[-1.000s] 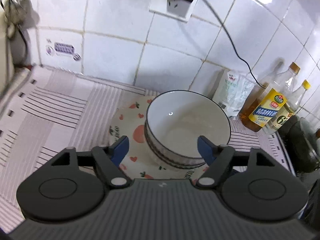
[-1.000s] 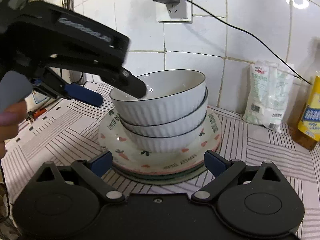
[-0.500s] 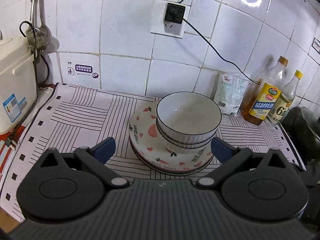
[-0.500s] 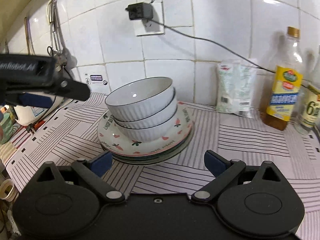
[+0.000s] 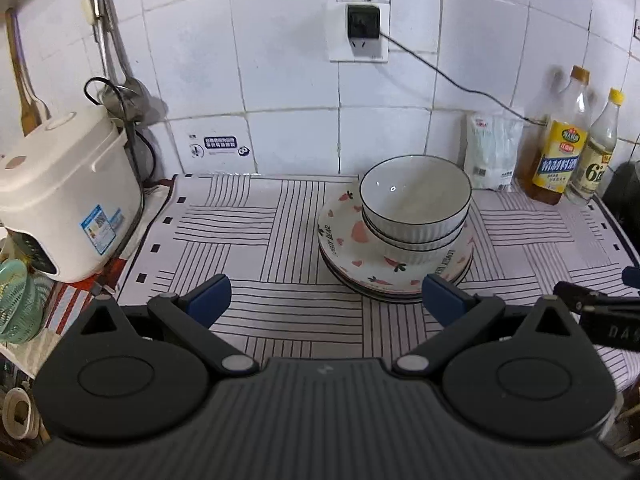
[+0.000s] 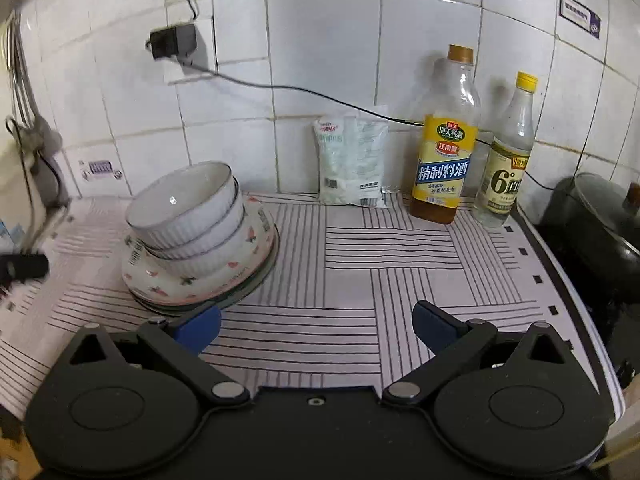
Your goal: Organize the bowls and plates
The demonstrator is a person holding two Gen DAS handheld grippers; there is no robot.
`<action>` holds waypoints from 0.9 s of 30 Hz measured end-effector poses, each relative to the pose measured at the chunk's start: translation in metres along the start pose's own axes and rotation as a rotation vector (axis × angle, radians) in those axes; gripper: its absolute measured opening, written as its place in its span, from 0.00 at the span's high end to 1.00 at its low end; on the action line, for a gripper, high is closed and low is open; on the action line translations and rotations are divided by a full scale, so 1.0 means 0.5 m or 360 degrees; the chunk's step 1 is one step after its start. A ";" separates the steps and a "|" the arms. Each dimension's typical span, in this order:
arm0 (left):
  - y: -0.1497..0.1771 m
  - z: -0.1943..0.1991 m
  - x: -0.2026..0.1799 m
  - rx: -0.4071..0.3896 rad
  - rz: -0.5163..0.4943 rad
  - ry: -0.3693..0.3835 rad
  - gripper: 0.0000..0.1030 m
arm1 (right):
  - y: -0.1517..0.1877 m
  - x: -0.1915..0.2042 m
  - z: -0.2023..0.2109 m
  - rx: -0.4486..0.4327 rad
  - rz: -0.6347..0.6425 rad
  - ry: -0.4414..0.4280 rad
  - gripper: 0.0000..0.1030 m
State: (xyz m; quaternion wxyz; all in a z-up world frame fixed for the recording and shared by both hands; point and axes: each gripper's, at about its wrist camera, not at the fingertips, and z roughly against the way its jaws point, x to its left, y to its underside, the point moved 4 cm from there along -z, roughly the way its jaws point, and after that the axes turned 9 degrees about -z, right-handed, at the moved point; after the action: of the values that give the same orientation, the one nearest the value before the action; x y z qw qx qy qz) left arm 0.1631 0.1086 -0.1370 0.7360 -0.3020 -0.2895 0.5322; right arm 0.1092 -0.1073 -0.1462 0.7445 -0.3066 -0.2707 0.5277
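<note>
Three white ribbed bowls point(image 5: 414, 200) are seen nested one inside another on a stack of plates point(image 5: 344, 240), the top plate being printed with pink strawberries and carrots. The stack is set on a striped cloth point(image 5: 248, 240) covering the countertop, toward the back edge near the tiled wall and right of the cloth's middle in the left wrist view. The left gripper point(image 5: 326, 300) is held spread wide with nothing between its blue pads point(image 5: 210, 300), above the cloth's front edge and apart from the stack. The right gripper point(image 6: 316, 326) is likewise spread and empty, its left pad lying just in front of the plates' rim in the right wrist view; whether contact is made cannot be told. A white rice cooker point(image 5: 64, 200) is placed beyond the cloth's left edge. At the back right corner a white packet point(image 6: 352, 160) is leaned against the wall, with a yellow-labelled bottle point(image 6: 444, 152) and a clear bottle with a yellow cap point(image 6: 508, 160) stood side by side to its right. A dark pot point(image 6: 596, 232) is seen past the cloth's right edge.
</note>
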 end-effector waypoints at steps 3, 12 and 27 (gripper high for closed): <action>0.002 0.021 -0.004 0.0049 -0.0006 0.0028 0.00 | -0.010 -0.004 0.018 0.0079 -0.0054 -0.0043 0.00; 0.001 0.093 -0.020 0.0036 0.0000 0.0002 0.00 | -0.022 0.023 0.131 0.0053 0.0008 0.0031 0.00; 0.022 0.175 -0.020 -0.0005 0.0025 -0.0051 0.00 | 0.001 0.018 0.215 -0.0058 0.0030 0.0087 0.00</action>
State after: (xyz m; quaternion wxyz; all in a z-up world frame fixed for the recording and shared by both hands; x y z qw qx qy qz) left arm 0.0882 0.1135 -0.0893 0.7265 -0.2970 -0.2998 0.5423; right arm 0.0335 -0.0805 -0.0744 0.7408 -0.3371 -0.2569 0.5212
